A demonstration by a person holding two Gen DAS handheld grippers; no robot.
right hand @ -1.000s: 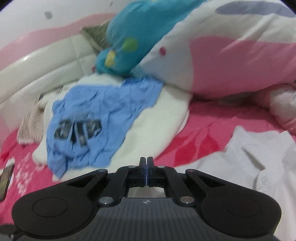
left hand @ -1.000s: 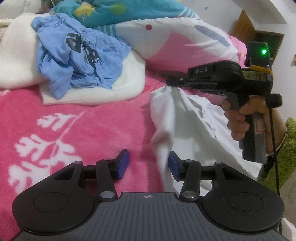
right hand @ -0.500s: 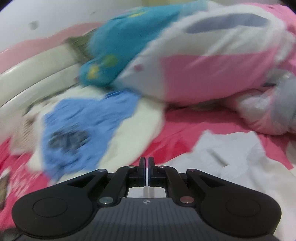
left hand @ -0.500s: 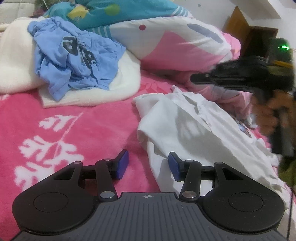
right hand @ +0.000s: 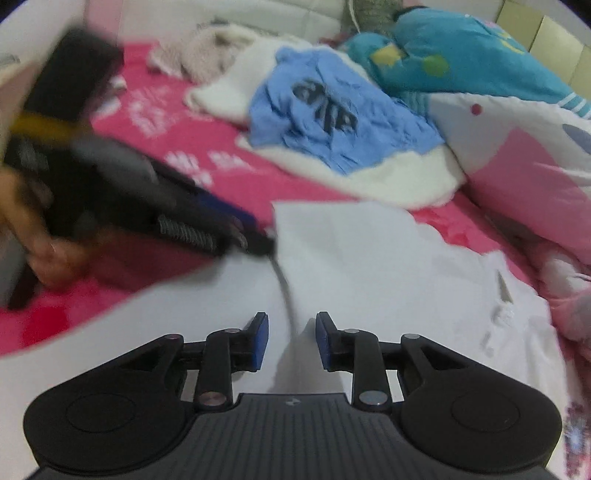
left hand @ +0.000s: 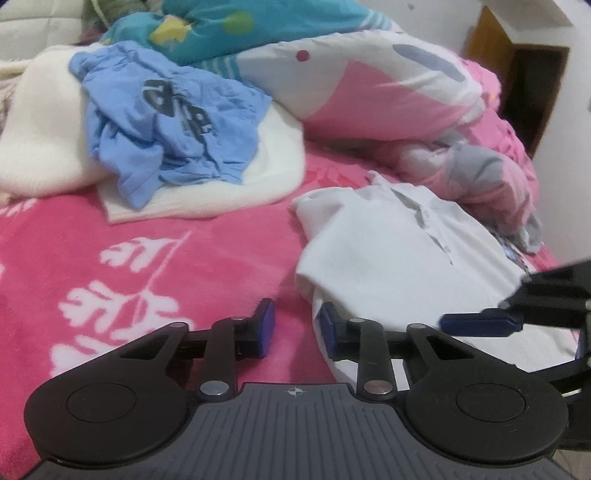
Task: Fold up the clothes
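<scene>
A white collared shirt (left hand: 399,254) lies spread on the pink blanket (left hand: 155,236). My left gripper (left hand: 295,326) hovers low at the shirt's near left edge. Its jaws are closing; the hem lies by the right pad and the pads do not press it. In the right wrist view its blurred tip (right hand: 255,238) meets the shirt's (right hand: 369,266) left corner. My right gripper (right hand: 291,339) hangs over the shirt, jaws opening, with a soft crease under the gap and nothing pinched. One of its blue fingers (left hand: 480,324) shows at the right edge of the left wrist view.
A crumpled blue T-shirt (left hand: 173,122) with dark lettering rests on a cream blanket (left hand: 229,188) at the back left. A pink and white quilt (left hand: 376,92) and a teal pillow (left hand: 266,29) pile up behind. A wooden door (left hand: 524,81) stands at the far right.
The right gripper let go of the lifted shirt corner, swung down to the right and rolled, and its jaws parted. The shirt dropped flat. The left jaws narrowed.
</scene>
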